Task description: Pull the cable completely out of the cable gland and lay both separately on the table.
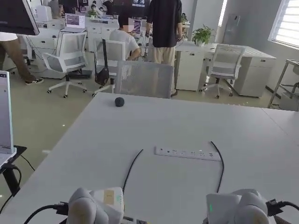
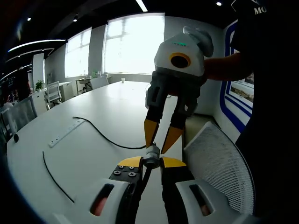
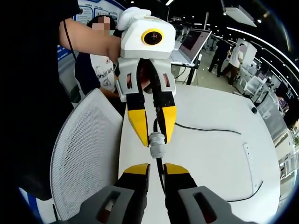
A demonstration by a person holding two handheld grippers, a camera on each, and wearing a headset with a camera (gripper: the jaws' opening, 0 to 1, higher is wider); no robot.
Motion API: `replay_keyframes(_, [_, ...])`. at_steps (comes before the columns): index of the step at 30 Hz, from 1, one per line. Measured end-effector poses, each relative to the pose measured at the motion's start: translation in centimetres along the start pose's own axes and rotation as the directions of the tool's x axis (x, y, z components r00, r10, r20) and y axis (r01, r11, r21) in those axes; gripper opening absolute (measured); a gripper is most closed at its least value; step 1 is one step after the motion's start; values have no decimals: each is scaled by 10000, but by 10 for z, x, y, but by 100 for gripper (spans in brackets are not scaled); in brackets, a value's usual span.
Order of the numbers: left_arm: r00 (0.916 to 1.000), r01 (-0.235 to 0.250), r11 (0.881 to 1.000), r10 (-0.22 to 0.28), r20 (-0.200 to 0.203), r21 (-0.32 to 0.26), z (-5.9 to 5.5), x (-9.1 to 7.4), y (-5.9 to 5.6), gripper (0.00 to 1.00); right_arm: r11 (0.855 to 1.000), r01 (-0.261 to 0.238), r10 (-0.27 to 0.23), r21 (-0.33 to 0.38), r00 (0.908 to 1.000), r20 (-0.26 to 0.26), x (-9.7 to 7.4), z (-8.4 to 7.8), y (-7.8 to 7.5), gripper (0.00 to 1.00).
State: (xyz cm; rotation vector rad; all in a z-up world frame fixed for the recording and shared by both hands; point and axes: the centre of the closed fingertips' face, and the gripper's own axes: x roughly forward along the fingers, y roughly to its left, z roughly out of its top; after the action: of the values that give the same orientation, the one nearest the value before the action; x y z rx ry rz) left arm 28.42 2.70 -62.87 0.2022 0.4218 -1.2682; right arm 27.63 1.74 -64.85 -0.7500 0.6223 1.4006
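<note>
Scanning the head view first, we find the white table (image 1: 154, 116) carrying a power strip (image 1: 187, 153), with a black lead (image 1: 133, 170) left of it and a second lead (image 1: 219, 161) curling off its right end. Our worry there is that the freed cable, laid near them, gets tangled with one or mistaken for it. In the left gripper view, the left gripper (image 2: 152, 162) has its yellow tips clamped on the grey cable gland (image 2: 151, 156). The black cable (image 2: 145, 175) runs back between its jaws towards the camera, while the right gripper (image 2: 158, 143) hangs above with its tips just beside the gland. With so little of the gland held, we judge that a sideways tug could twist it out of the pinch. In the right gripper view the gland sits between the left gripper's fingers, held over the near edge of the table beside a mesh chair (image 3: 84, 140). The cable drops from it into the narrow gap between the right gripper's own jaws, and we cannot tell whether those jaws actually bite it. If they do not, the pull will likely slide along the sheath and gain nothing. If the gland slips, it could fall onto the chair or the floor rather than the table.
</note>
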Motion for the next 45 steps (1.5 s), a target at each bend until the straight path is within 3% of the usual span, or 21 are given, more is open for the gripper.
replay_keyframes(3, [10000,-12,10000,12,-5,26,0,0,1,15,9988,485,-484,-99,9988,33,-1,0,-7,1])
replay_keyframes(9, [9999,-95,9997,96,56,-213,3,-1,2,15,9978,657,-660,99,9970,405,-4,3,-8,0])
replay_keyframes(19, [10000,57,9996,-56,32,-279,11,0,2,14,9901,881,-976,1090,9915,858,-11,6,-10,0])
replay_keyframes(29, [9997,168,9996,-171,-153,-233,9,1,-2,14,9849,973,-1078,1432,9919,670,-12,0,-8,0])
replay_keyframes(45, [9998,34,9993,-42,-201,-384,7,-3,-4,14,9628,1269,-1435,2387,9882,538,-16,-19,-10,0])
